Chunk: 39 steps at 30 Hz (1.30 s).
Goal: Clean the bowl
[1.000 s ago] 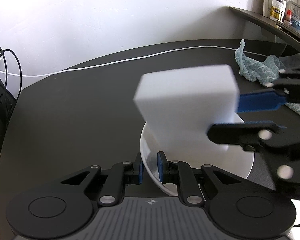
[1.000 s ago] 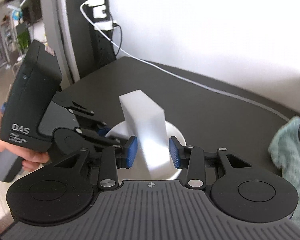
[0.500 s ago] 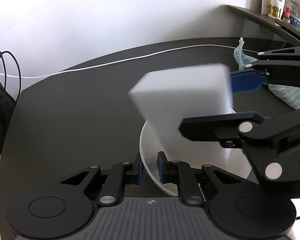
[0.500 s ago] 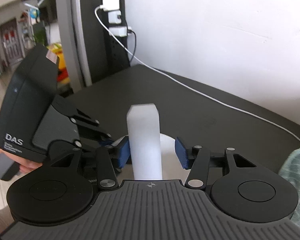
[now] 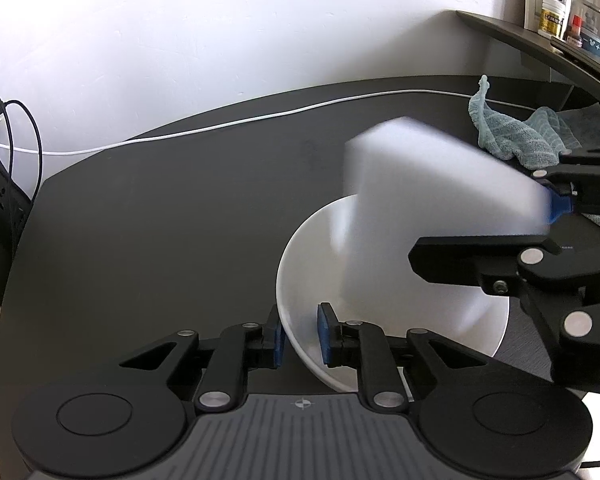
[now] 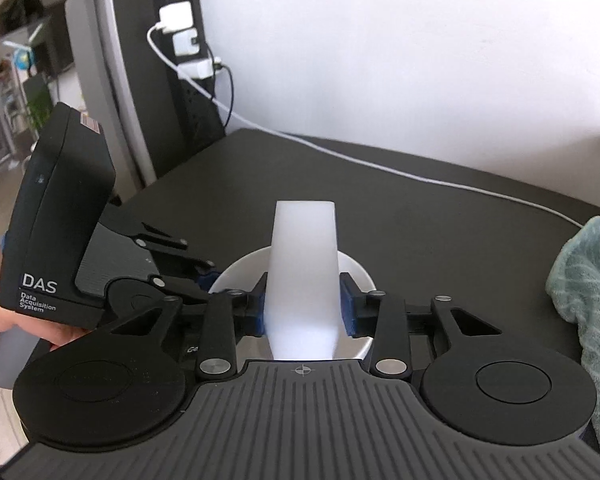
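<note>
A white bowl sits on the dark table. My left gripper is shut on the bowl's near rim, one pad inside and one outside. My right gripper is shut on a white sponge block and holds it over and into the bowl. In the left wrist view the sponge is blurred, with the right gripper coming in from the right.
A teal cloth lies at the table's right side, also in the right wrist view. A white cable runs along the back edge. A power strip with plugs stands at the left. A shelf with bottles is at the upper right.
The sponge has swung right across the bowl and turned, with the right gripper drawn back to the right. The left gripper keeps its hold on the rim.
</note>
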Motion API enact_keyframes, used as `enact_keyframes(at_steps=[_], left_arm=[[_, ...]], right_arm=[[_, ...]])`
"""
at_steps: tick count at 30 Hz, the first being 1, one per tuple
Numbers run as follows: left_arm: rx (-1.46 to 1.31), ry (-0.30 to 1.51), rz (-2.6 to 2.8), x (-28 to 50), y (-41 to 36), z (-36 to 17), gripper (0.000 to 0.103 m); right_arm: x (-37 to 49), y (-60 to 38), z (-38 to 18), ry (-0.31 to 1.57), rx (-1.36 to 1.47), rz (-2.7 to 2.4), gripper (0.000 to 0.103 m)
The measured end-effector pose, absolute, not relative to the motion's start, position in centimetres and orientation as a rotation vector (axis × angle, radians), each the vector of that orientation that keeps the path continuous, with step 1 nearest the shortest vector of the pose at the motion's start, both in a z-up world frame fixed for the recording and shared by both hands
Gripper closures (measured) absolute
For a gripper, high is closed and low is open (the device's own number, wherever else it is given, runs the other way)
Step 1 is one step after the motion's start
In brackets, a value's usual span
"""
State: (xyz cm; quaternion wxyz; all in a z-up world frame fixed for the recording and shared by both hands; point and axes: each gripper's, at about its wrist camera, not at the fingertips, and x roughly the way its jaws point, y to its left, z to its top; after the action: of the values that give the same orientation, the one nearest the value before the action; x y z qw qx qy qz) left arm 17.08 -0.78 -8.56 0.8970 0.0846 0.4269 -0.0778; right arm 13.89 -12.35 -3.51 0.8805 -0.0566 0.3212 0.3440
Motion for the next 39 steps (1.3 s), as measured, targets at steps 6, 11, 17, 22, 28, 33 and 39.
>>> enact_keyframes(at_steps=[6,11,17,22,28,33,39], left_arm=[[0.168,0.887,-0.164,17.2,-1.0,-8.6,0.085],[0.164,0.887,-0.163,17.1,-1.1,-8.6,0.085],[0.164,0.885,-0.164,17.1,-1.1,-8.6,0.085],[0.170,0.884,-0.160,17.6,-1.4,-8.8,0.084],[0.162,0.887,-0.144,17.8,-0.7,-8.7,0.084],[0.143,0.884,-0.141,17.5,-0.4,-8.7,0.083],[0.142,0.889,-0.166,16.8,-0.8,-8.6,0.084]], right_arm=[[14.3,-12.9,-4.2,0.667,-0.079,0.723,0.061],[14.8,-12.6,-4.6,0.669,-0.042,0.731,0.072],[14.2,-13.1,-2.9,0.663,-0.036,0.608,0.073],[15.5,-12.3,-3.2,0.668,-0.064,0.590,0.073],[18.1,-11.9,-4.1,0.751,0.105,0.710,0.073],[18.4,-12.2,-3.9,0.885,0.004,0.755,0.073],[15.3,-11.3,-1.8,0.838,-0.272,0.702,0.073]])
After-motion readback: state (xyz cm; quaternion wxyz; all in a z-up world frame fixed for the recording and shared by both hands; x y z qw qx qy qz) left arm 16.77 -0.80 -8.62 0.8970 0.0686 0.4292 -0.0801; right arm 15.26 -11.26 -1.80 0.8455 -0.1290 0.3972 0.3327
